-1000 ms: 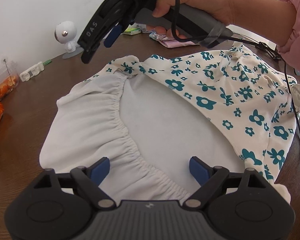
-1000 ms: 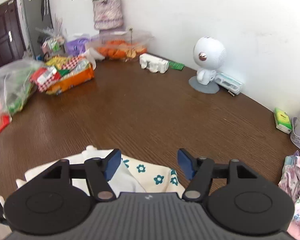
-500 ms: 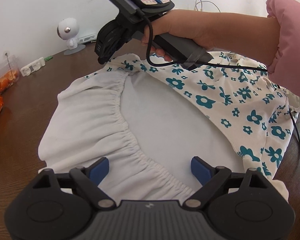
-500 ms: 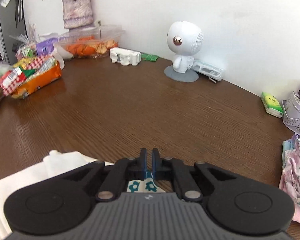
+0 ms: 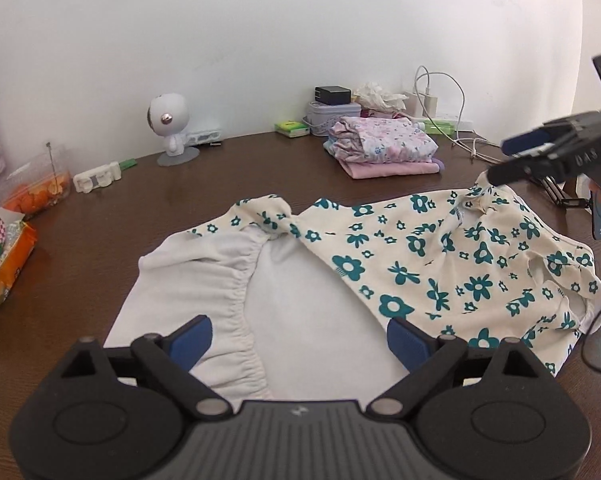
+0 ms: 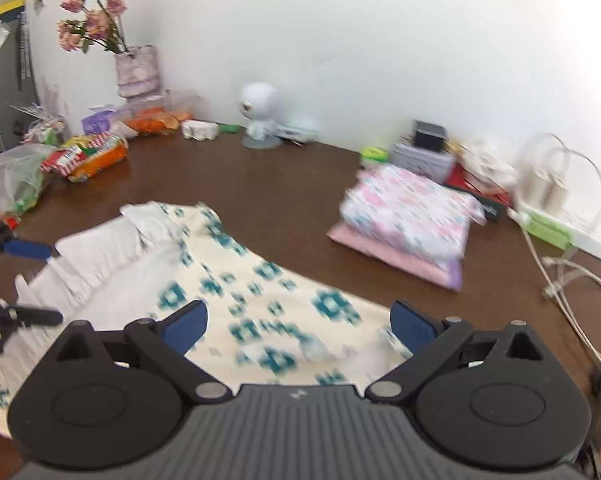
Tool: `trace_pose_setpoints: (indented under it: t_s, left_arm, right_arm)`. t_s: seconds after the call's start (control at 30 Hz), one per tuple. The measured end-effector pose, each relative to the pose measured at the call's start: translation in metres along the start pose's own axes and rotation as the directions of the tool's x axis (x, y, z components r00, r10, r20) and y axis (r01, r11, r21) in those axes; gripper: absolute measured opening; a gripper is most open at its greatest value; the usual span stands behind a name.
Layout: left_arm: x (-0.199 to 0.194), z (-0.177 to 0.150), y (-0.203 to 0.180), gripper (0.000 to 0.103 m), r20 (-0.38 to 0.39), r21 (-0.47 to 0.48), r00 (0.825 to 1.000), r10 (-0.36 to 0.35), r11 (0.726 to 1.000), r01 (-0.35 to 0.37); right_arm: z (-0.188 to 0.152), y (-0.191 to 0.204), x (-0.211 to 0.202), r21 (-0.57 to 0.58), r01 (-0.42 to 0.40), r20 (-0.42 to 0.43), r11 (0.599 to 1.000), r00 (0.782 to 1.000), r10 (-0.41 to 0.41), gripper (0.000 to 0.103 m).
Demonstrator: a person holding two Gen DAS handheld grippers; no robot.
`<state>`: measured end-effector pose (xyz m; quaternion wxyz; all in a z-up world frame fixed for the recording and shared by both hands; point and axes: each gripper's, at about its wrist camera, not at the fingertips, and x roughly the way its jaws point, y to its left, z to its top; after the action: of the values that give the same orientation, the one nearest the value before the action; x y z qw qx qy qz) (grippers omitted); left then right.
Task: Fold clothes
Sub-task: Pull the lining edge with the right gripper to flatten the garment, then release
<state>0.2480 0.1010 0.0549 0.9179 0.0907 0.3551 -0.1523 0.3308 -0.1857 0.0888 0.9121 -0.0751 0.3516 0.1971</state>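
Observation:
A cream garment with teal flowers (image 5: 440, 264) lies spread on the brown table (image 5: 204, 184), its white inside and elastic waistband (image 5: 236, 300) turned up on the left. My left gripper (image 5: 298, 338) is open and empty, low over the waistband near the front. My right gripper (image 6: 298, 326) is open and empty over the flowered part (image 6: 260, 300). In the left wrist view the right gripper (image 5: 540, 156) hangs at the right edge, above the garment's far right corner.
A folded stack of pink clothes (image 5: 384, 146) lies at the back. A white round-headed figure (image 5: 168, 124), a tin box, chargers with cables (image 5: 440, 100) and snack bags (image 5: 4, 256) line the back and left of the table. A vase of flowers (image 6: 134, 66) stands far left.
My right gripper shut on the garment's far left corner, then let go, opened and swung back to the right side. The left gripper stayed open over the waistband.

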Motion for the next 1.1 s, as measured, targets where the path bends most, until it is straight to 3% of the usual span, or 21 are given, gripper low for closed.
trace_pose_setpoints:
  t_s: [0.13, 0.27, 0.3, 0.33, 0.37, 0.4, 0.43, 0.5, 0.77, 0.8, 0.83, 0.87, 0.9, 0.93, 1.0, 1.1]
  left_arm:
    - [0.004, 0.014, -0.033, 0.094, -0.011, 0.055, 1.000, 0.004, 0.998, -0.004]
    - [0.004, 0.033, -0.064, 0.094, -0.008, 0.090, 1.000, 0.001, 0.996, 0.000]
    - [0.004, 0.038, -0.072, 0.094, -0.009, 0.096, 1.000, 0.000, 0.995, 0.001]
    - [0.006, 0.042, -0.078, 0.094, -0.017, 0.103, 1.000, -0.003, 0.995, 0.005]
    - [0.007, 0.046, -0.085, 0.094, -0.026, 0.110, 1.000, -0.007, 0.994, 0.010]
    - [0.009, 0.048, -0.092, 0.094, -0.039, 0.119, 0.999, -0.003, 0.993, 0.007]
    - [0.012, 0.047, -0.098, 0.094, -0.052, 0.128, 0.999, 0.009, 0.992, -0.003]
    - [0.017, 0.045, -0.109, 0.094, -0.075, 0.148, 0.997, 0.030, 0.989, -0.018]
    - [0.022, 0.015, -0.129, 0.094, -0.147, 0.187, 0.989, -0.033, 0.980, 0.060]
    - [0.021, 0.011, -0.131, 0.094, -0.154, 0.195, 0.987, -0.042, 0.978, 0.072]
    - [0.020, 0.009, -0.132, 0.094, -0.154, 0.204, 0.987, -0.051, 0.975, 0.082]
    - [0.018, 0.007, -0.134, 0.094, -0.151, 0.215, 0.987, -0.062, 0.972, 0.094]
    - [0.016, 0.006, -0.136, 0.094, -0.147, 0.226, 0.986, -0.073, 0.968, 0.105]
    - [0.014, 0.005, -0.140, 0.094, -0.141, 0.236, 0.986, -0.086, 0.965, 0.118]
    - [0.012, 0.005, -0.146, 0.094, -0.135, 0.253, 0.985, -0.111, 0.957, 0.142]
    - [0.016, 0.001, -0.156, 0.094, -0.140, 0.279, 0.984, -0.114, 0.949, 0.150]
  right_arm:
    - [-0.067, -0.028, -0.024, -0.007, 0.090, -0.077, 0.996, 0.993, -0.090, 0.094]
    - [-0.108, -0.028, -0.027, -0.040, 0.085, -0.111, 0.996, 0.990, -0.089, 0.091]
    - [-0.112, -0.026, -0.025, -0.058, 0.093, -0.116, 0.994, 0.988, -0.100, 0.079]
    - [-0.117, -0.024, -0.021, -0.077, 0.102, -0.130, 0.992, 0.985, -0.111, 0.057]
    - [-0.120, -0.024, -0.018, -0.078, 0.090, -0.142, 0.993, 0.985, -0.101, 0.049]
    - [-0.121, -0.027, -0.019, -0.043, 0.056, -0.131, 0.998, 0.989, -0.061, 0.030]
    - [-0.121, -0.030, -0.020, -0.006, 0.034, -0.137, 0.999, 0.990, -0.034, 0.022]
    - [-0.125, -0.032, -0.024, 0.001, 0.033, -0.140, 0.999, 0.990, -0.033, 0.017]
    - [-0.159, 0.000, -0.072, -0.057, -0.079, -0.202, 0.995, 0.977, 0.066, 0.016]
    - [-0.161, 0.005, -0.078, -0.067, -0.101, -0.213, 0.993, 0.973, 0.085, 0.018]
    - [-0.161, 0.006, -0.085, -0.065, -0.123, -0.208, 0.990, 0.972, 0.107, 0.027]
    - [-0.154, 0.002, -0.094, -0.055, -0.115, -0.162, 0.992, 0.981, 0.105, 0.034]
    - [-0.148, -0.002, -0.102, -0.045, -0.108, -0.114, 0.993, 0.988, 0.102, 0.054]
    - [-0.141, -0.006, -0.110, -0.036, -0.098, -0.067, 0.995, 0.993, 0.095, 0.065]
    - [-0.120, -0.014, -0.113, -0.060, -0.013, 0.021, 0.998, 1.000, 0.015, 0.066]
    - [-0.092, -0.024, -0.079, -0.125, 0.100, 0.025, 0.987, 0.995, -0.097, 0.066]
